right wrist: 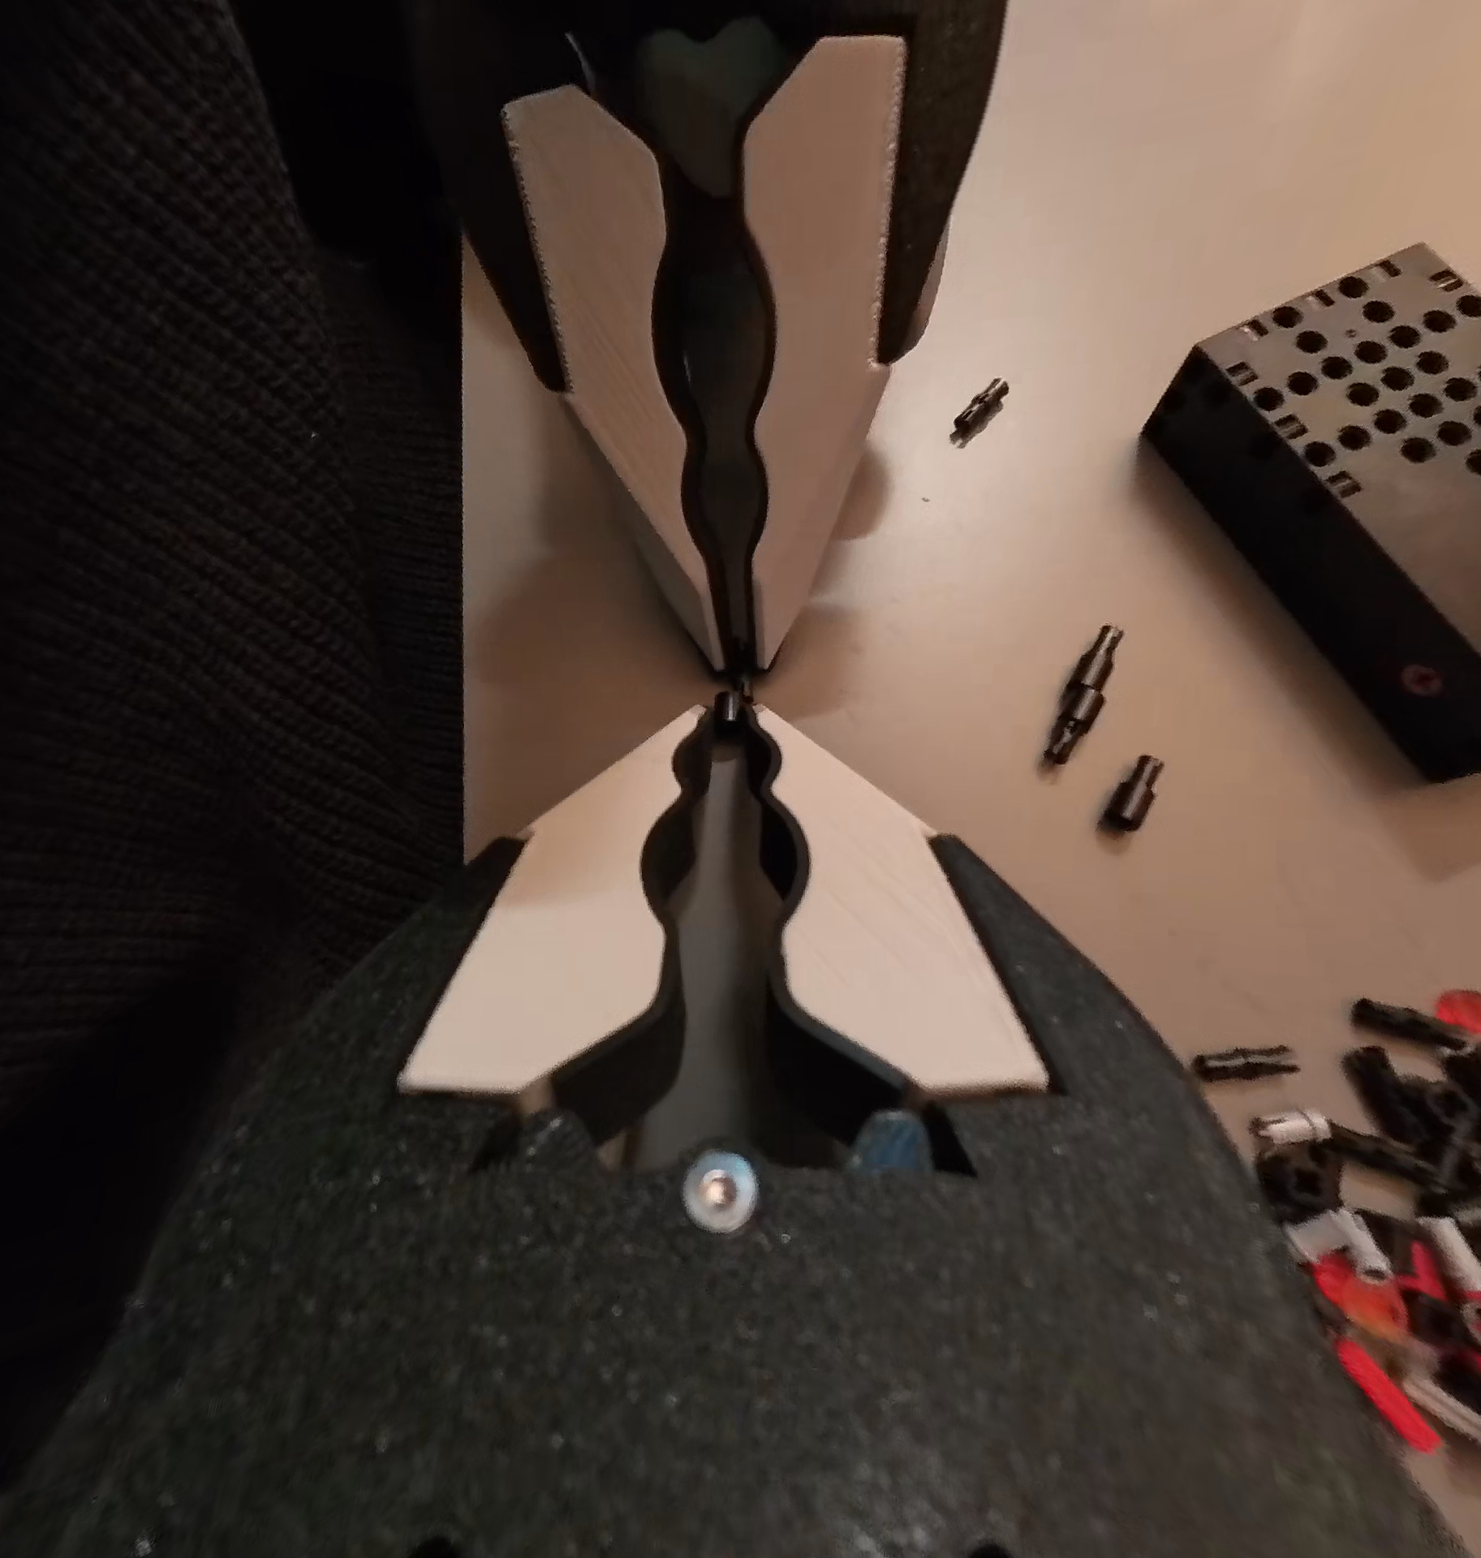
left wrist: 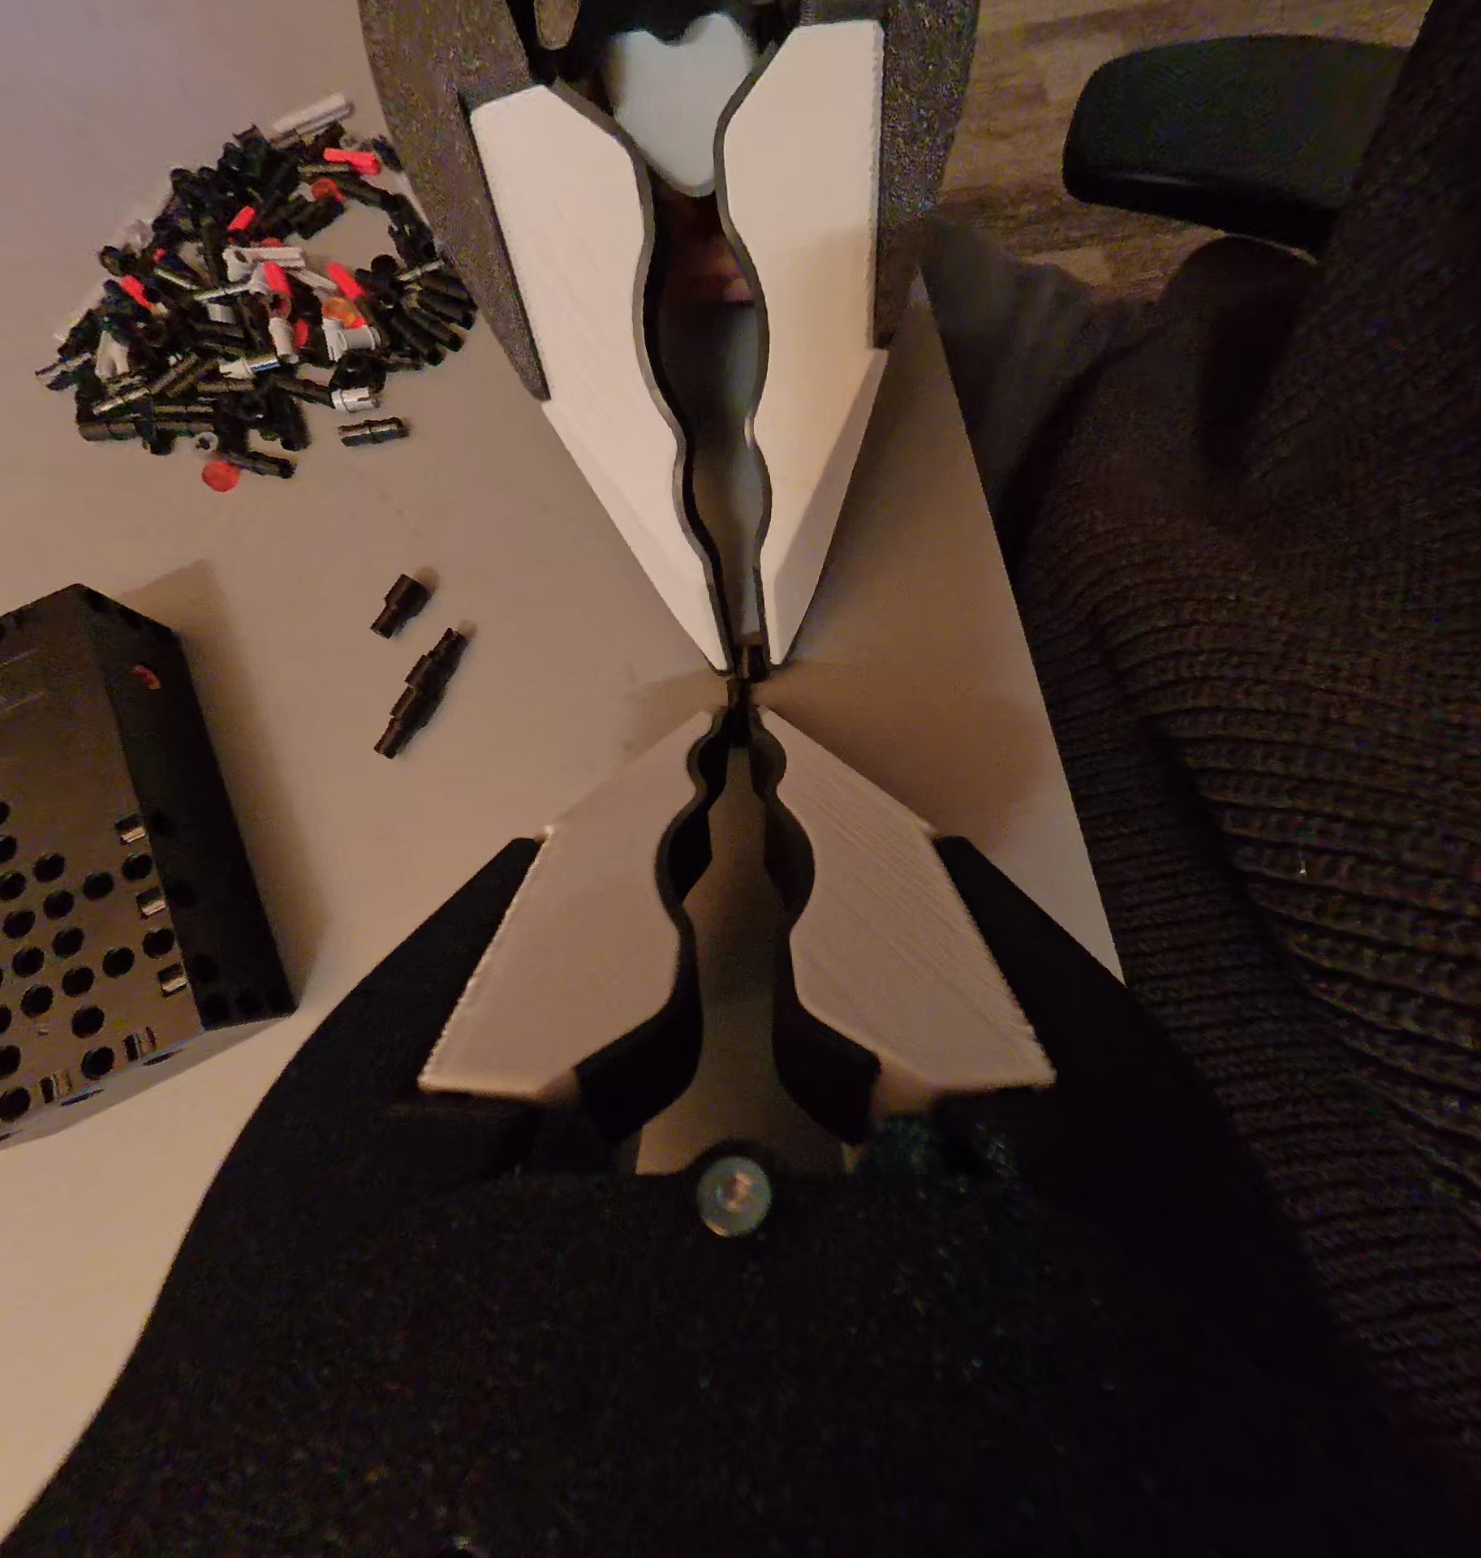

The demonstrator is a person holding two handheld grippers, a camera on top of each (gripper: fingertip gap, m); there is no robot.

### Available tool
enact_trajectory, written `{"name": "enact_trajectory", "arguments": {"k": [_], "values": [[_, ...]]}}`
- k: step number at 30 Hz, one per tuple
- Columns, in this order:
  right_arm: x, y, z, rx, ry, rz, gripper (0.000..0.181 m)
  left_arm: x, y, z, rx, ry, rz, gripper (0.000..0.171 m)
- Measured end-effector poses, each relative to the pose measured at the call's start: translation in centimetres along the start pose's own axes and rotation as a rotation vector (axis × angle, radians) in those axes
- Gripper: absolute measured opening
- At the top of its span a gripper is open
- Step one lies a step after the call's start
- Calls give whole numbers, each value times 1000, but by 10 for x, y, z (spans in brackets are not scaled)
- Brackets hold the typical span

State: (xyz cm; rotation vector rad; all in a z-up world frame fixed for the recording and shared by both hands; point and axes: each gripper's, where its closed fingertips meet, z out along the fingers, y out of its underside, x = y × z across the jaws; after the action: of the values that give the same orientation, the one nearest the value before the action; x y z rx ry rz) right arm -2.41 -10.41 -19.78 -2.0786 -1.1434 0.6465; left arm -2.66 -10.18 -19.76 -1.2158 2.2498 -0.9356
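**Two hand-held grippers tip to tip over a small black piece**

Between the tips I see a small black peg (right wrist: 730, 704), pinched at the very end of my right hand-held gripper (right wrist: 730, 712), whose fingers are drawn narrow around it. Straight ahead, my left hand-held gripper (left wrist: 738, 717) meets it nose to nose, its fingers also nearly together at the tip; a thin dark piece (left wrist: 741, 674) sits in that gap, but I cannot tell which of the two actually grips it there.

Both meet above the pale bench (left wrist: 484, 523), near its edge. Just to the left of the left hand-held gripper lie a short black peg (left wrist: 401, 604) and a longer black pin (left wrist: 422, 691), apart from each other. Further left stands a black block with round holes (left wrist: 87, 851). Ahead and to the left is a heap of black, red and grey small parts (left wrist: 248, 303), with one red round piece (left wrist: 221, 475) at its near edge.

On the other side of the left hand-held gripper, beyond the bench edge, are dark knitted fabric (left wrist: 1276, 759) and a black chair armrest (left wrist: 1209, 126).
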Motion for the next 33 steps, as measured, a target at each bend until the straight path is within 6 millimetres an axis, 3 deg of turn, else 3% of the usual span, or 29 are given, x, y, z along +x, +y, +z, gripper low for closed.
{"name": "enact_trajectory", "arguments": {"k": [22, 33], "values": [[1, -4, -3, 31, 26, -27, 7, -1, -4, -5, 40, 28, -38, 3], [5, -11, -15, 115, 25, 7, 7, -5, -13, -16, 131, 44, -79, 3]]}}
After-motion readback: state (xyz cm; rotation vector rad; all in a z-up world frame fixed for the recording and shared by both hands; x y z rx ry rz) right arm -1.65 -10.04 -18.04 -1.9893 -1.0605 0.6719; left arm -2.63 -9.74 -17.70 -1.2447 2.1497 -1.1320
